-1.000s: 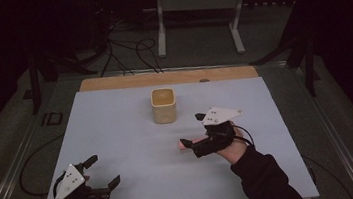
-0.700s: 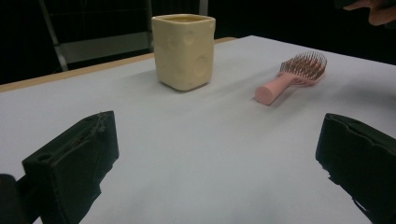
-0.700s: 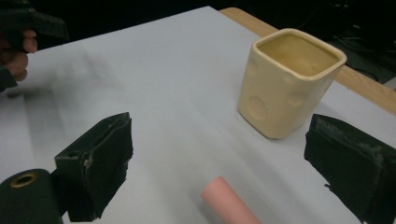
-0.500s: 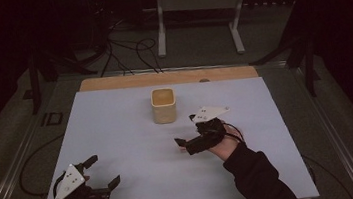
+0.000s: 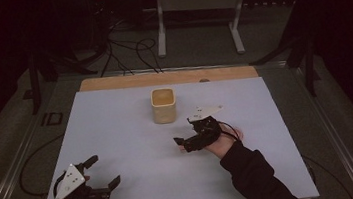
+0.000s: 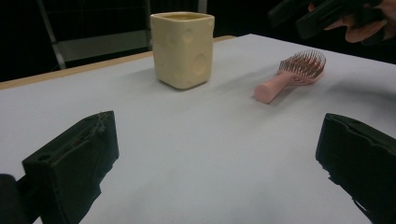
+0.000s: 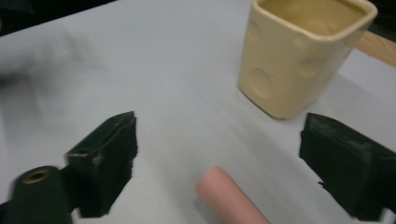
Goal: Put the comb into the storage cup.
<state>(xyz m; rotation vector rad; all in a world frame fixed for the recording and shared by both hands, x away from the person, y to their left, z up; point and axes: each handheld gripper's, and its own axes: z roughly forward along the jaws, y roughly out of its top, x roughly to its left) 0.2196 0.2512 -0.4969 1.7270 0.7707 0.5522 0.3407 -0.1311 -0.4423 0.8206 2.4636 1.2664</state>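
Black grippers, grey triangular top plates, trailing cables; dark sleeve [image 5: 256, 173].

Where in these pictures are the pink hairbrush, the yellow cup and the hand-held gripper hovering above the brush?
pink hairbrush [image 6: 280, 84], left gripper view, on its handle.
yellow cup [image 7: 299, 60], right gripper view, on its dimpled side wall.
right hand-held gripper [image 5: 188, 142], high view, midway between its fingertips.

Pale yellow squarish ceramic cup [image 5: 164, 105] w/ dimpled sides stands upright near far wooden edge strip [image 5: 112, 83] of white tabletop [image 5: 118, 136].
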